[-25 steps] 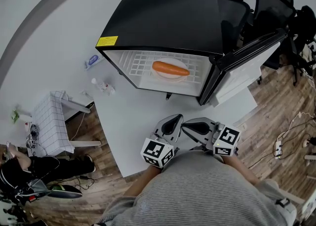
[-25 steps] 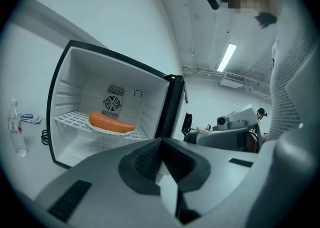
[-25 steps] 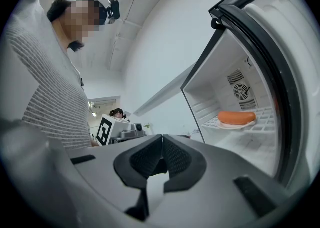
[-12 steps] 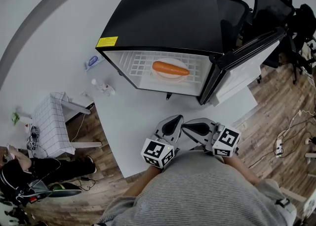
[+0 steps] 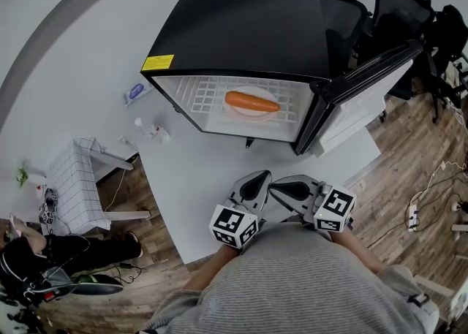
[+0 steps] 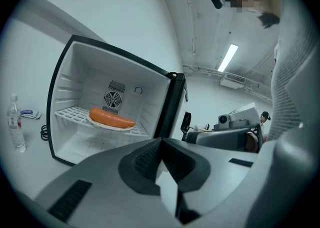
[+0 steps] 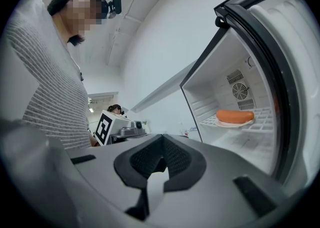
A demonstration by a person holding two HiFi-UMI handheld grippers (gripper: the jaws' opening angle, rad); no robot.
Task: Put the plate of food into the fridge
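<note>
A white plate [image 5: 252, 109] bearing a long orange sausage [image 5: 252, 101] rests on the wire shelf inside the small black fridge [image 5: 248, 29], whose door [image 5: 362, 102] stands open to the right. The same plate [image 6: 112, 125] [image 7: 234, 122] and sausage [image 6: 111, 117] [image 7: 235, 116] show in both gripper views. My left gripper [image 5: 256, 180] and right gripper [image 5: 281, 188] sit side by side near the table's front edge, close to my body and well short of the fridge. Both are shut with nothing between the jaws [image 6: 161, 141] [image 7: 161, 137].
The fridge stands on a white table [image 5: 212, 186]. A water bottle [image 5: 151, 129] and a small blue-and-white item [image 5: 137, 90] lie left of the fridge. Office chairs [image 5: 395, 4] stand behind the door. A white stool [image 5: 73, 179] is at the lower left beside a seated person [image 5: 44, 252].
</note>
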